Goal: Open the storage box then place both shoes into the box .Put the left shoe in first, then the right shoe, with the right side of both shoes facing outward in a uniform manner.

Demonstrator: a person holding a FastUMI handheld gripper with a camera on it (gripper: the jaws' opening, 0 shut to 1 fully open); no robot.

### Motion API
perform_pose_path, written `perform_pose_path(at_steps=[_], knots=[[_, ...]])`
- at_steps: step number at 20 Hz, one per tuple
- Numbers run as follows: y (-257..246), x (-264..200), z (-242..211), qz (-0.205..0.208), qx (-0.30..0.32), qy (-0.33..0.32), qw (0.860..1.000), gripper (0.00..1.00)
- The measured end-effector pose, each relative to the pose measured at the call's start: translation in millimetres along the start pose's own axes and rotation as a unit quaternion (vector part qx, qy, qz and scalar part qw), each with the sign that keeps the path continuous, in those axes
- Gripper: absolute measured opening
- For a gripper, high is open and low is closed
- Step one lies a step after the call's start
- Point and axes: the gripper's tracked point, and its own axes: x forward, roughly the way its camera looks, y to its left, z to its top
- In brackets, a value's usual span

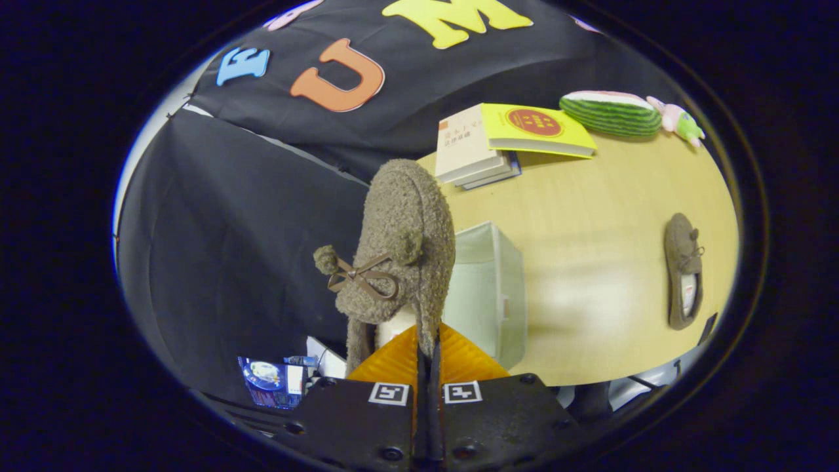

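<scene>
The tool (426, 351) has its two fingers (393, 360) pressed nearly together, pinching the fuzzy shoe's (400, 249) collar.

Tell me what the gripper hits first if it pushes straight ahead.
Nothing new: the gripper is shut on the fuzzy brown shoe, which leads. Beyond looks like black cloth wall, though depth is unclear.

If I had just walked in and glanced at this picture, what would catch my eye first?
Most likely the fuzzy brown shoe with a bow and pompoms, held up by its heel edge in the shut gripper. Just beyond it on the wooden table sits the pale storage box, its twin shoe lies farther off, and a watermelon plush rests by some books.
</scene>
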Motion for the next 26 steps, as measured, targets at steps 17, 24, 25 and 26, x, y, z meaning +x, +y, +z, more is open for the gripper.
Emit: perform_pose_path(at_steps=[17,24,25,26], knots=[[-30.2,174.9,-69.0,-0.117,0.054,0.113,0.985,0.07],[-15.2,180.1,-64.6,-0.078,0.040,0.106,0.990,0.42],[-13.4,178.6,-62.7,-0.077,0.036,0.103,0.991,0.50],[-13.1,174.4,-60.5,-0.078,0.027,0.096,0.992,0.60]])
